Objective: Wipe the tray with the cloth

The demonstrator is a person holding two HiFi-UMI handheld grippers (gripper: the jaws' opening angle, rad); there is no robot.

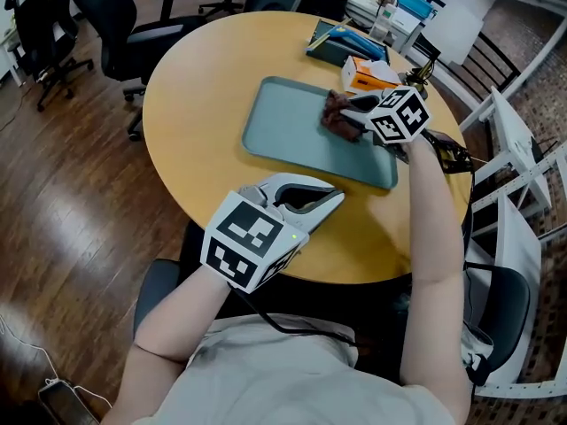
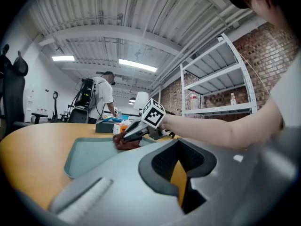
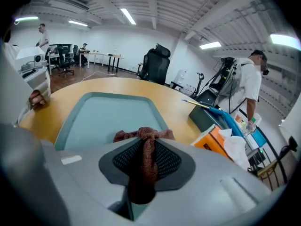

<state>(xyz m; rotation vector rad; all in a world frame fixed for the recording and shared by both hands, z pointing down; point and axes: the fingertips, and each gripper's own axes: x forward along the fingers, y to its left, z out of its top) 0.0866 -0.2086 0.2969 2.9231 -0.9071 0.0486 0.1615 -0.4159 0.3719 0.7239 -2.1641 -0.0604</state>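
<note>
A round wooden table (image 1: 195, 104) fills the middle of an office with a dark wood floor (image 1: 62, 202). Black office chairs (image 1: 133, 34) stand on its far left side. White metal shelving (image 2: 216, 93) lines a brick wall (image 2: 263, 51) to the right. A person (image 3: 247, 86) in a white shirt stands beyond the table's far side.

A grey-green tray (image 1: 292, 122) with rounded corners lies flat in the middle of the table. Just past its far right corner sit an orange tissue box (image 1: 368, 76) and a dark box (image 1: 341, 47) with something blue lying on top.

The right gripper (image 1: 350, 111) reaches over the far right part of the tray. Its jaws are closed on a reddish-brown cloth (image 1: 338, 113). A strip of the fabric runs down between them and a bunched knot sticks out past the tips. The cloth rests on the tray close to the far rim.

The left gripper (image 1: 330, 198) is held low over the near edge of the table, just short of the tray's near rim and well apart from the cloth. Its jaws appear pressed together at the tips, though the view along them is dim. Only a sliver of table shows through the gap behind them, and nothing is between them.
</note>
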